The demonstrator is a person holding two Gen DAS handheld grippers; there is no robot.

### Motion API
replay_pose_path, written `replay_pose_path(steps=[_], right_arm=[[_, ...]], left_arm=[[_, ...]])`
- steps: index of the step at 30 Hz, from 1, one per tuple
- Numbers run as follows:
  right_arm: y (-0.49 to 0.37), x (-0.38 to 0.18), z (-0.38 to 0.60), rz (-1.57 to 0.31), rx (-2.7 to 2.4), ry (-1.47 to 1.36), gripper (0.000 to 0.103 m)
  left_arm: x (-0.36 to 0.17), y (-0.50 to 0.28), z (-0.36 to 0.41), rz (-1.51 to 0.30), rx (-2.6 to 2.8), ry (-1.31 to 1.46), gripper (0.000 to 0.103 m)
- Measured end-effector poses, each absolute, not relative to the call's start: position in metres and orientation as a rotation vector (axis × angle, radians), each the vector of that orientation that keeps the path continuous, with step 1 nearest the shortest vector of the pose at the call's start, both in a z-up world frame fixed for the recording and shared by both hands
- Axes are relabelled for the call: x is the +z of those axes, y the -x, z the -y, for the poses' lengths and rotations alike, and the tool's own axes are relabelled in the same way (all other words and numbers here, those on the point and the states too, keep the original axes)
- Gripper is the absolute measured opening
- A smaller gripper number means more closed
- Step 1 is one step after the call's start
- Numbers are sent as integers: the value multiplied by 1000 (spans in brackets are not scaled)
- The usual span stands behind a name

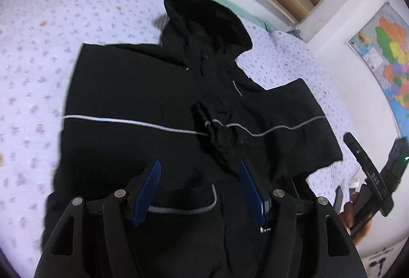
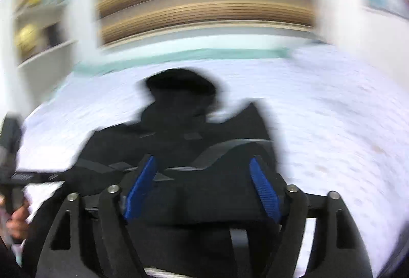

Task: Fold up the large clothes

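Two grippers: the left gripper [image 1: 200,170] and right gripper [image 2: 202,170] both have fingers spread wide, holding nothing. One black hooded jacket [image 1: 143,99] lies flat on the floral bedsheet [image 1: 33,47], hood farthest. One wall map [image 1: 388,58], cut off. Right wrist view heavily blurred.

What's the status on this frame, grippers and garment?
Left gripper open, empty, over hem. Right gripper open, view blurred. Black hooded jacket with grey piping on floral bedspread, sleeves folded in. Nothing in the way.
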State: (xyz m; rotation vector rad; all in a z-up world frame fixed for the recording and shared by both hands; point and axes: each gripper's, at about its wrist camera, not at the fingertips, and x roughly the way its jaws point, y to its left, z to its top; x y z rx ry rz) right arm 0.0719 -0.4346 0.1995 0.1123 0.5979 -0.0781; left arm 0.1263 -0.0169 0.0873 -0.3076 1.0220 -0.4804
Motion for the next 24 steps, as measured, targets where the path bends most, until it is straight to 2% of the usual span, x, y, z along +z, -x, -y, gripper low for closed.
replay_pose_path(steps=[6, 11, 18, 20, 21, 24], right_arm=[[-86, 131, 533, -718, -100, -468, 84], [-85, 109, 539, -703, -87, -511, 84], [-83, 109, 533, -689, -80, -490, 84], [-82, 111, 530, -694, -81, -474, 84], [-82, 111, 528, -697, -83, -466, 84], [-81, 118, 522, -702, -87, -442, 84]], left_arm=[[57, -162, 55, -1040, -463, 293, 65], [33, -187, 75, -1061, -475, 329, 65], [33, -189, 87, -1035, -475, 294, 65], [37, -186, 89, -1014, -465, 259, 42], [40, -184, 92, -1014, -473, 235, 26], [62, -171, 84, -937, -447, 182, 24]])
